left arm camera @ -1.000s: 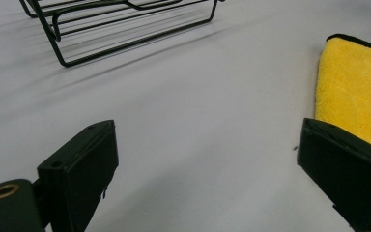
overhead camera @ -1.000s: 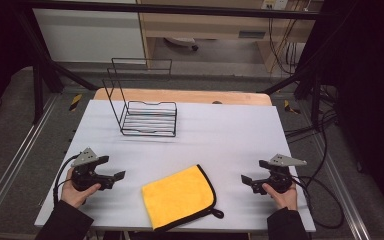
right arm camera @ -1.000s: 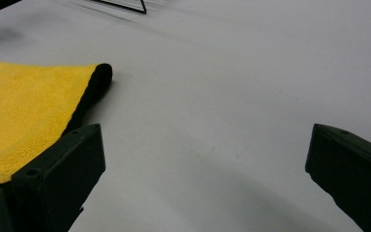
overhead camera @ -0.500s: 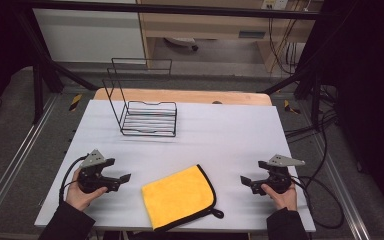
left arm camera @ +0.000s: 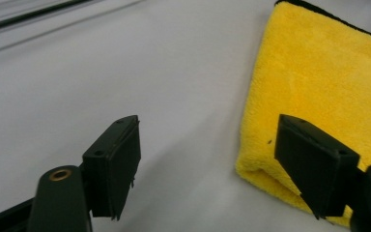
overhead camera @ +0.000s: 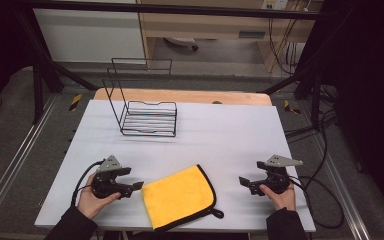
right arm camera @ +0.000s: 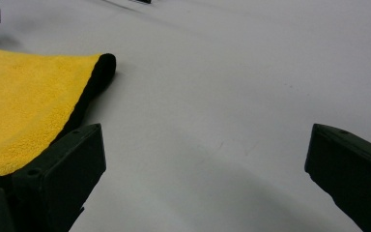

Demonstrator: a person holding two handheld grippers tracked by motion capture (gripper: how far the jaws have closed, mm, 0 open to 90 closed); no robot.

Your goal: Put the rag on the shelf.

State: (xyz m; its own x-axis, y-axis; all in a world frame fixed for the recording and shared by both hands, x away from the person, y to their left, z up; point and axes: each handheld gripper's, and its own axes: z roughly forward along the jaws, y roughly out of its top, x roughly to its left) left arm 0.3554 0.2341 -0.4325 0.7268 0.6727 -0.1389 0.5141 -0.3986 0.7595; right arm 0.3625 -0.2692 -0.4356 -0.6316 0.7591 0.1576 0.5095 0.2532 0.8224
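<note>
Two grippers, one in each of my hands, sit low over the white table (overhead camera: 230,135). Between them lies the yellow cloth (overhead camera: 179,196), folded, near the front edge. My left gripper (overhead camera: 139,185) is at the cloth's left corner — its jaws have just been closing, yet are spread apart, one above the folded corner, gripping nothing. My right gripper (overhead camera: 242,180) stands apart from the cloth's right edge, jaws wide — nothing between them. Farther back stands a wire rack (overhead camera: 147,117).
</note>
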